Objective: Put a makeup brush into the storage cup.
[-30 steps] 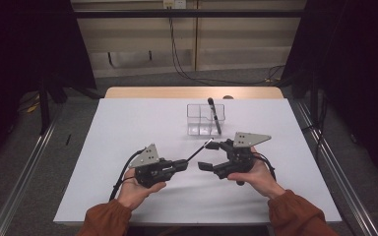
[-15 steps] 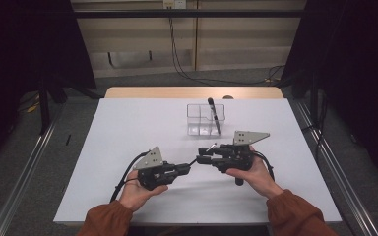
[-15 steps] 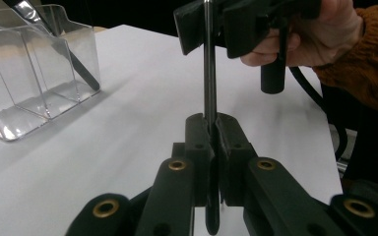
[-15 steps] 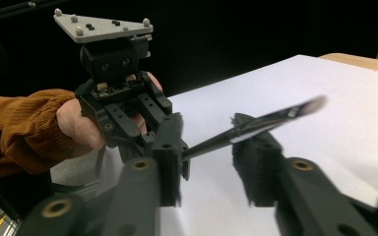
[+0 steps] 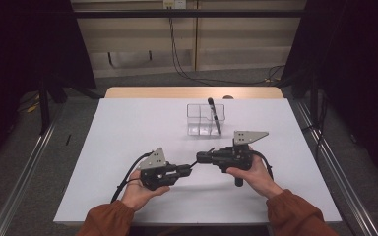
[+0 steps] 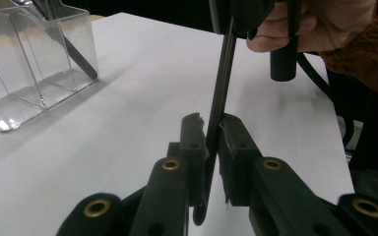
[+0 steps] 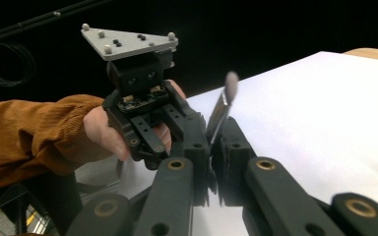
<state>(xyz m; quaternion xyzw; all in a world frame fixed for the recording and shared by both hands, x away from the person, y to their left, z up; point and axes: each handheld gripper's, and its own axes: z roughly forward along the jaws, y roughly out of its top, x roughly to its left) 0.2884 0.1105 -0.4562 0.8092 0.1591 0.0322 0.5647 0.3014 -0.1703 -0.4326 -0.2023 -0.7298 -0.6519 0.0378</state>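
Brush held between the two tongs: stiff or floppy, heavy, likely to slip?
Probably stiff: the brush runs straight from the left tongs to the right tongs. Likely light, being so thin. Its slim, smooth-looking handle might pivot in the pads.

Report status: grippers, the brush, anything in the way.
Left gripper shut on makeup brush. Right gripper just closed on it too. Clear organizer well behind, nothing blocking.

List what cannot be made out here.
High view: the slim tool is too small and dark to identify.
Left gripper view: its upper end is covered by the right gripper, whose jaws have just been closing on it; the clear organizer is cut by the frame edge.
Right gripper view: the tool's pale tip is blurred.
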